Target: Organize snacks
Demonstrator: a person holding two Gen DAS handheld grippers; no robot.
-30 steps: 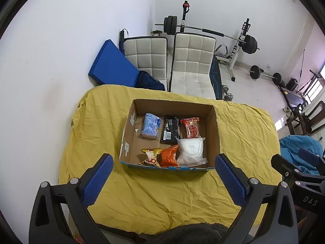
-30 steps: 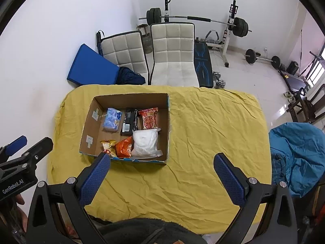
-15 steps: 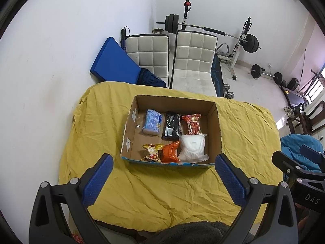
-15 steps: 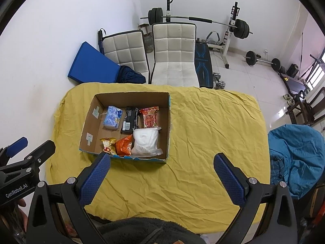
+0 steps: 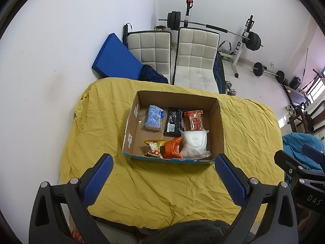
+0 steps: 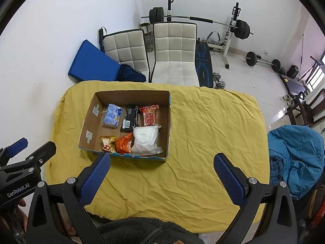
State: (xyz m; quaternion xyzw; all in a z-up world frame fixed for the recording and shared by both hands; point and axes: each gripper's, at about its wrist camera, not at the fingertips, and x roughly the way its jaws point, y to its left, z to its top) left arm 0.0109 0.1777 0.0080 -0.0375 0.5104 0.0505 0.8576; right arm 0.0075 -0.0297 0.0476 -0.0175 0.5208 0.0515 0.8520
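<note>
From the left wrist camera: the left gripper (image 5: 162,174) hangs above the near edge of a table draped in a yellow cloth (image 5: 249,134), its blue-padded jaws spread wide and holding nothing. Beyond it sits an open cardboard box (image 5: 220,126) with six snacks laid flat on its floor — a pale blue packet (image 5: 154,118), a black packet (image 5: 173,121) and a red packet (image 5: 196,120) along the far row, and a gold packet (image 5: 153,147), an orange packet (image 5: 172,148) and a white bag (image 5: 195,143) along the near row. The orange packet touches the white bag. The right gripper (image 5: 304,162) shows at the right edge of this view; only part of it is visible. Two white quilted chairs (image 5: 195,59) and a barbell rack (image 5: 241,38) stand behind the table, with a blue mat (image 5: 115,61) leaning against the wall.

From the right wrist camera: the right gripper (image 6: 161,171) is likewise fully open and empty, held over bare cloth to the right of the box (image 6: 87,122), which lies toward the table's left half. The same six packets rest inside. The left gripper (image 6: 26,152) enters at the lower left, with part of a hand (image 6: 21,203) just below it — a blue beanbag (image 6: 298,152) sits off the table's right side.
</note>
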